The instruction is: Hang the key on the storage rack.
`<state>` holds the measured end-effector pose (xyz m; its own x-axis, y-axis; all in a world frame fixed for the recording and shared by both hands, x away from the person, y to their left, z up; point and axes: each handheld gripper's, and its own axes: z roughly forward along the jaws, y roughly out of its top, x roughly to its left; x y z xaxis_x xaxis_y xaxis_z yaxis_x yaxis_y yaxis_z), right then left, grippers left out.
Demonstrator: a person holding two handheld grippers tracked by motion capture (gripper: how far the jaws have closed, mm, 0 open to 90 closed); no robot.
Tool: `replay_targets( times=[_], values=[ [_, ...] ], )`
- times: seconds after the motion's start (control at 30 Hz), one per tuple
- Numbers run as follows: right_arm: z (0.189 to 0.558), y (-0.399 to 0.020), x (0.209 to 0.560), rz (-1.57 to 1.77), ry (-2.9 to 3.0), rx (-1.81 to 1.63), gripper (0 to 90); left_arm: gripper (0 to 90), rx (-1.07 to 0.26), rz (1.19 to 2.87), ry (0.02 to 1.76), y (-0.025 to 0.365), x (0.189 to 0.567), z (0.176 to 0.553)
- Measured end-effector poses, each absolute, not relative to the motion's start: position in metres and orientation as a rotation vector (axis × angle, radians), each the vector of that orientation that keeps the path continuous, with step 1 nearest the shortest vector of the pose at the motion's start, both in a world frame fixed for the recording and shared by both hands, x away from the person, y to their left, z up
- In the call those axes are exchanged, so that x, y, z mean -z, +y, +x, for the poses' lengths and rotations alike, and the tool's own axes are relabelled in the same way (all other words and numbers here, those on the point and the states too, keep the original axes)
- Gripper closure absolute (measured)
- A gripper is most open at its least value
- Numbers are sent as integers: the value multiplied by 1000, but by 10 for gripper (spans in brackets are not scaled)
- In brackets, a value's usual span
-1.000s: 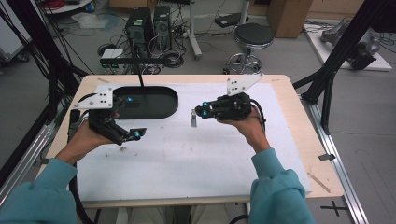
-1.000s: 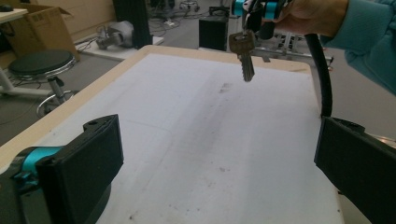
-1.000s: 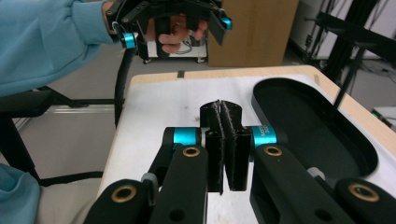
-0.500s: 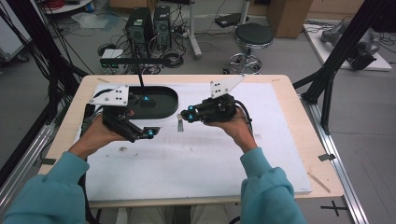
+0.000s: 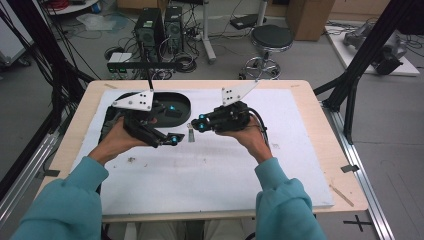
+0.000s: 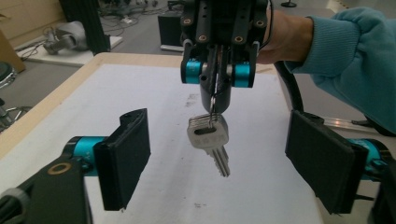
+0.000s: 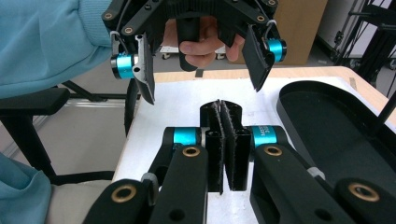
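Two handheld grippers facing each other over the middle of a white mat [image 5: 210,170] on a wooden table [image 5: 327,150]. Right gripper [image 5: 196,125], jaws pressed together, pinching the ring of a small bunch of silver keys [image 6: 210,140] that dangles clear of the mat. Left gripper [image 5: 175,139], jaws spread wide, level with the keys and apart from them. Black oval tray [image 5: 182,102] at far left, just behind the left hand [image 5: 120,137].

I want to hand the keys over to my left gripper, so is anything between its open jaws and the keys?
Nothing visible does. The keys hang from the shut right gripper, above the white mat, with open air between them and the open left gripper.
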<state>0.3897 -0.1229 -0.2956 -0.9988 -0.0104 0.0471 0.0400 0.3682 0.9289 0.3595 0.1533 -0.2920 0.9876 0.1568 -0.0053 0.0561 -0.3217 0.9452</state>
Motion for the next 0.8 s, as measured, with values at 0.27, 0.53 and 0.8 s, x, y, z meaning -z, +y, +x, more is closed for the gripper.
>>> replay_targets(
  times=[0.27,0.53,0.8],
  values=[
    [391,-121,299,-30,-2550,1738,885,423,-87,1915,138,155,292,361],
    [391,-121,299,-17,-2539,1744,885,558,-76,1922,141,154,292,362],
    [391,-122,299,-21,-2520,1758,885,645,-69,1911,157,152,293,362]
  ],
)
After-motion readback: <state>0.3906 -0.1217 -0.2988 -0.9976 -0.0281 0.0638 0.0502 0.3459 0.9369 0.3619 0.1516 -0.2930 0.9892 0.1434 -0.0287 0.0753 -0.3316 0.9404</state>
